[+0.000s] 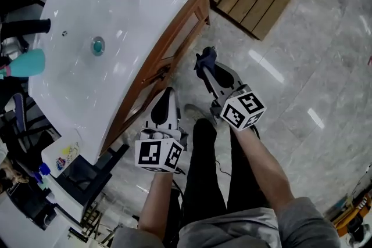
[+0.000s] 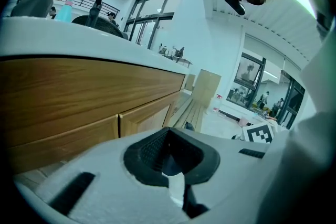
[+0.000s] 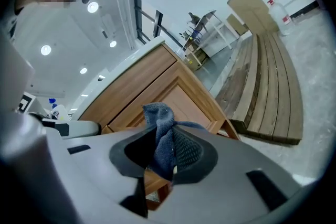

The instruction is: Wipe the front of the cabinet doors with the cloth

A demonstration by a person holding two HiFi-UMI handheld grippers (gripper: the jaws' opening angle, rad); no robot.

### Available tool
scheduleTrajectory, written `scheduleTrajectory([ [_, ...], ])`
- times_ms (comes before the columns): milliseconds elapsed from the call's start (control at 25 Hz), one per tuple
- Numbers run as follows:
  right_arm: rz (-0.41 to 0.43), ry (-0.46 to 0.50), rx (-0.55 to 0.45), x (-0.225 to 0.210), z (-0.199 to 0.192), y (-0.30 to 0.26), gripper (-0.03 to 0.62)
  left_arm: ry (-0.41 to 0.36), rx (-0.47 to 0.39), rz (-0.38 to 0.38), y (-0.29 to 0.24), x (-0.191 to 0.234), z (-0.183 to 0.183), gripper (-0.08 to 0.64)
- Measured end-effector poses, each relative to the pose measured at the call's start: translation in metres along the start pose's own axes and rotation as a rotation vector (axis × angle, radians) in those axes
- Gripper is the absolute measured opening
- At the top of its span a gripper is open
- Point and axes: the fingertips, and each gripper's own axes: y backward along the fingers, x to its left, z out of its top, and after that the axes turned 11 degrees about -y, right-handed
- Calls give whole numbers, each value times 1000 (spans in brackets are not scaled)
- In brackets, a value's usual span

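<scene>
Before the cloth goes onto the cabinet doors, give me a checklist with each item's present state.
1. Cloth gripped: ok. The blue cloth is pinched in the jaws of the right gripper.
2. Other hand free: ok. The left gripper has its jaws together with nothing between them.
3. Cloth on the wood: not ok. In the head view it hangs apart from the cabinet doors.
4. Doors closed: ok. The fronts seen in the left gripper view lie flush.
5. Where the doors are dirty: cannot tell.
</scene>
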Motion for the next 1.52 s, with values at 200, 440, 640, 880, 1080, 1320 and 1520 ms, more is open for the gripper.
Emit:
scheduleTrajectory([
  [200, 41, 38, 12, 22, -8, 8, 81, 15, 5, 23, 7, 3, -5, 8],
  [440, 68, 26, 20, 34, -16, 8, 80, 29, -1, 42, 14, 8, -10, 8],
  [640, 76, -8, 16, 34, -21, 5, 81, 33, 4, 55, 18, 13, -16, 8],
  [880, 61, -69, 20, 21, -41, -2, 81, 26, 19, 53, 20, 17, -29, 8],
  [1080, 35, -183, 4, 2, -64, -14, 81, 22, 39, 39, 19, 24, -44, 8],
  [1320, -19, -314, -34, -31, -94, -36, 81, 6, 54, -5, 13, 27, -64, 8],
  [1520, -41, -374, -76, -45, -115, -53, 81, -28, 77, -37, 8, 38, -82, 8],
])
